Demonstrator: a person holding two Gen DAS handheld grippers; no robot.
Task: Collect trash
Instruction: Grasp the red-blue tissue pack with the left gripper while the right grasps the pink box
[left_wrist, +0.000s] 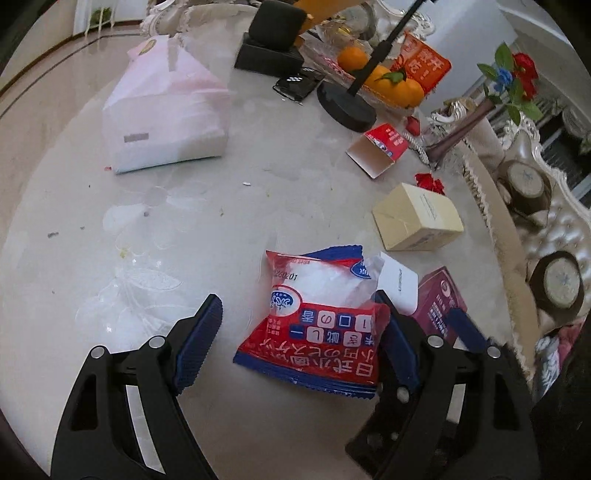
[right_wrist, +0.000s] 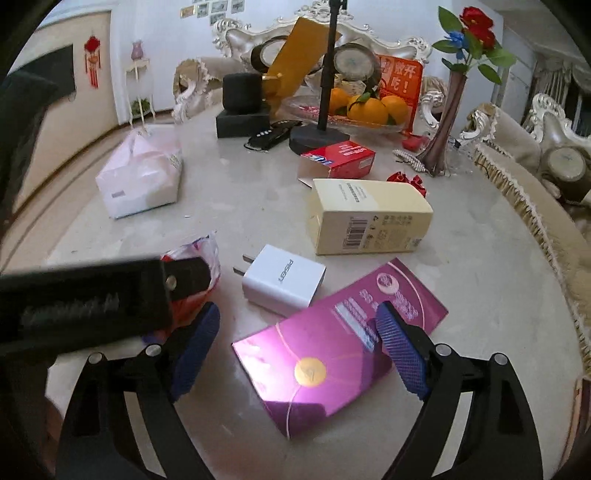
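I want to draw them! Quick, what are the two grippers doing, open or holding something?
Left gripper: open, holding nothing; red snack packet between its fingers.
Right gripper: open, holding nothing; purple box between its fingers.

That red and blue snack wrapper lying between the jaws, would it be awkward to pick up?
Probably a little. The snack wrapper looks torn open and crumpled, so it should be light and floppy, likely to crush flat when squeezed. Its glossy film may slip, and a push would probably slide it across the smooth table.

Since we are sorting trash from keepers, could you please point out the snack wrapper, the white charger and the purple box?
Snack wrapper (left_wrist: 317, 325): left wrist view, on its red printed front.
White charger (right_wrist: 284, 278): right wrist view, on its top face beside the lettering.
Purple box (right_wrist: 325, 350): right wrist view, on the middle of its glossy lid.
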